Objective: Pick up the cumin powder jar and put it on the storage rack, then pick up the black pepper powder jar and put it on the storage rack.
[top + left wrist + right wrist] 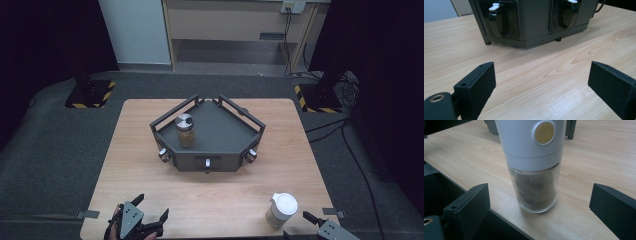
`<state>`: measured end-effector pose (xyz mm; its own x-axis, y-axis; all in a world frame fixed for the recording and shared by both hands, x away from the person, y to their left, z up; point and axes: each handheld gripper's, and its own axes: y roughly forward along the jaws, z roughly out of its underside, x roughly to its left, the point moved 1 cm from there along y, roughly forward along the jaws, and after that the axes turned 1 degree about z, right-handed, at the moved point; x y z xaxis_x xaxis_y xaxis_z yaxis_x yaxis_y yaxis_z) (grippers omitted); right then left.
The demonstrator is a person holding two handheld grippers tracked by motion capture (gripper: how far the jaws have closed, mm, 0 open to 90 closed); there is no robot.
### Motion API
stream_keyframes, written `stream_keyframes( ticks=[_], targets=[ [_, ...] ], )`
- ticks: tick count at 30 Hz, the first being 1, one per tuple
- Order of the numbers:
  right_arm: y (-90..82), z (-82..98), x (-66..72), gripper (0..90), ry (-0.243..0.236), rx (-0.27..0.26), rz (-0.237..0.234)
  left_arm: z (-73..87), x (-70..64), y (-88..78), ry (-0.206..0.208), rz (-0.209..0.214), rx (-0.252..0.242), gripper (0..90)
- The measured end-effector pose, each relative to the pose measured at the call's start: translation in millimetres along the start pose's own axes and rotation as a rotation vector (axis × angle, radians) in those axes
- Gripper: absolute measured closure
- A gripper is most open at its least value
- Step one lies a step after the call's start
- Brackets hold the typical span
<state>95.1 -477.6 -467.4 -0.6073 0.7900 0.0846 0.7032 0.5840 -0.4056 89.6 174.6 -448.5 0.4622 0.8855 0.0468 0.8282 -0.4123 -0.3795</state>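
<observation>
A dark grey rack (235,131) with a railed top stands mid-table, several white-tipped knobs along its front. On it, at the left, stands a jar of tan powder with a silver cap (184,130). A white-topped grinder (281,209) with a glass base holding dark spice stands near the table's front right edge. My right gripper (311,222) is open just right of it; in the right gripper view the grinder (534,170) stands just ahead of the open jaws (539,207). My left gripper (150,210) is open at the front left, with nothing between its jaws (541,80), facing the rack (534,22).
The wooden table (135,165) is bare around the rack. Black stands with hazard-striped bases (90,95) flank the far corners. Cables (345,130) run across the grey floor at right. A cabinet (235,25) stands behind.
</observation>
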Motion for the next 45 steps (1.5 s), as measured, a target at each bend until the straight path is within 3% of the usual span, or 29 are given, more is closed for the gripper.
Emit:
stream_keyframes(
  ticks=[14, 28, 42, 45],
  targets=[
    [-0.8, -0.1, 0.0, 2.8, 0.003, -0.009, 0.013, 2.5, 1.9, -5.4, -0.004, -0.030, -0.014, 6.5],
    [-0.7, -1.7, 5.6, 1.9, -0.018, -0.025, 0.035, 4.7, 4.5, -6.7, -0.008, -0.034, -0.012, 6.4],
    [5.1, -5.6, 8.0, 3.1, -0.015, -0.054, 0.021, 5.0, 6.1, -6.9, -0.011, -0.040, -0.005, 6.5],
    [9.2, -10.8, 9.7, 3.8, -0.040, -0.054, 0.014, 5.5, 7.3, -7.2, -0.012, -0.042, -0.004, 6.5]
  ],
)
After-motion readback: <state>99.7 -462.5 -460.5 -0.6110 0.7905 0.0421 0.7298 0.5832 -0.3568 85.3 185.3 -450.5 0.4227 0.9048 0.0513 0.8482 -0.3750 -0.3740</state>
